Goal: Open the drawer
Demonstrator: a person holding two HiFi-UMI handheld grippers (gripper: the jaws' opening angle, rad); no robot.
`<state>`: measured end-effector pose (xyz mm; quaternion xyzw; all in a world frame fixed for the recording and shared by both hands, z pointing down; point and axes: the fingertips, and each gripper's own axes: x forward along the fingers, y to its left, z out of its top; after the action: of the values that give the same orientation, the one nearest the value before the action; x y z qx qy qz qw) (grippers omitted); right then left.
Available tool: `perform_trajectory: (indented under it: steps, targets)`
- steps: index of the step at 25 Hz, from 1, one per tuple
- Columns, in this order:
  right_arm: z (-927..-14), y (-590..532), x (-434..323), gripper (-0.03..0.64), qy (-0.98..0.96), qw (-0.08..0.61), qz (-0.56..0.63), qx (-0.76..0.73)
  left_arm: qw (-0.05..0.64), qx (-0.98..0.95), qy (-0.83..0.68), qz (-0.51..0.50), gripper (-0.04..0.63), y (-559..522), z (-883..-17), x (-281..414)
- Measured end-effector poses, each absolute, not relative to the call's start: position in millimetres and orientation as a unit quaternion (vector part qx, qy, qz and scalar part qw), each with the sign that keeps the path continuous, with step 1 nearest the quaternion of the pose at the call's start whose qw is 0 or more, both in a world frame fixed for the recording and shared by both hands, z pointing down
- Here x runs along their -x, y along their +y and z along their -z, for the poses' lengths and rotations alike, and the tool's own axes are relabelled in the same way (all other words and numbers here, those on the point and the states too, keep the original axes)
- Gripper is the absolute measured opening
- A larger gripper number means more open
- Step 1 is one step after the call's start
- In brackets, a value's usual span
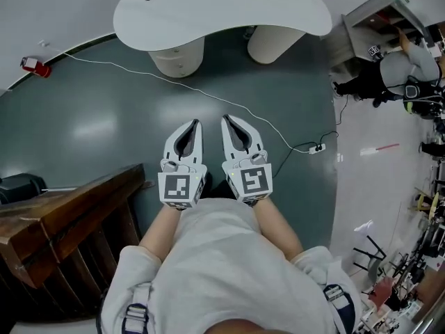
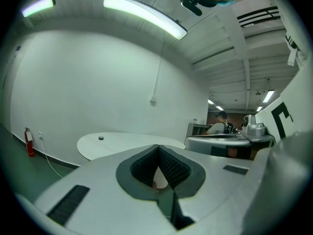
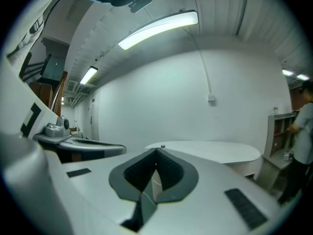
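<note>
floor point(image 1: 90, 124): green | lying on it: white cable point(image 1: 197, 90), likely power strip point(image 1: 316, 147)

Bright, even light from ceiling tube lamps point(image 2: 145, 14) — soft glare patches on dark floor point(image 1: 90, 127). Fisheye warping, black corners in both gripper views.

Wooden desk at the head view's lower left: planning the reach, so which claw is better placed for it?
Left, probably. The left claw sits on the side of the wooden desk; the right claw is farther from it. Both are shut and empty.
</note>
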<state>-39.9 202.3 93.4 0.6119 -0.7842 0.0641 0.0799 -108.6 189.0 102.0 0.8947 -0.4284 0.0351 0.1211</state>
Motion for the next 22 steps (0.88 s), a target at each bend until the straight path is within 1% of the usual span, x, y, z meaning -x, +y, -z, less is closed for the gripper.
perform_trajectory:
  steps: [3, 6, 12, 17, 22]
  targets:
    - [-97.7, 177.5, 35.8, 0.012, -0.782, 0.081, -0.075, -0.614, 0.131, -0.891, -0.433, -0.041, 0.005, 160.4, -108.7, 108.8]
    - [-102.8, 159.2, 21.7, 0.012, -0.783, 0.088, -0.083, -0.610, 0.143, -0.889, -0.434, -0.044, 0.005, 141.7, -115.5, 94.2]
    - [-109.9, 110.1, -29.6, 0.012, -0.799, 0.086, -0.089, -0.589, 0.148, -0.884, -0.440, -0.057, 0.005, 97.6, -127.8, 32.4]
    - [-111.1, 74.2, -69.9, 0.012, -0.821, 0.087, -0.080, -0.559, 0.168, -0.875, -0.450, -0.066, 0.005, 71.2, -141.0, -12.2]
    - [-130.8, 39.9, -109.1, 0.012, -0.825, 0.096, -0.082, -0.550, 0.164, -0.869, -0.461, -0.074, 0.005, 50.4, -154.3, -46.5]
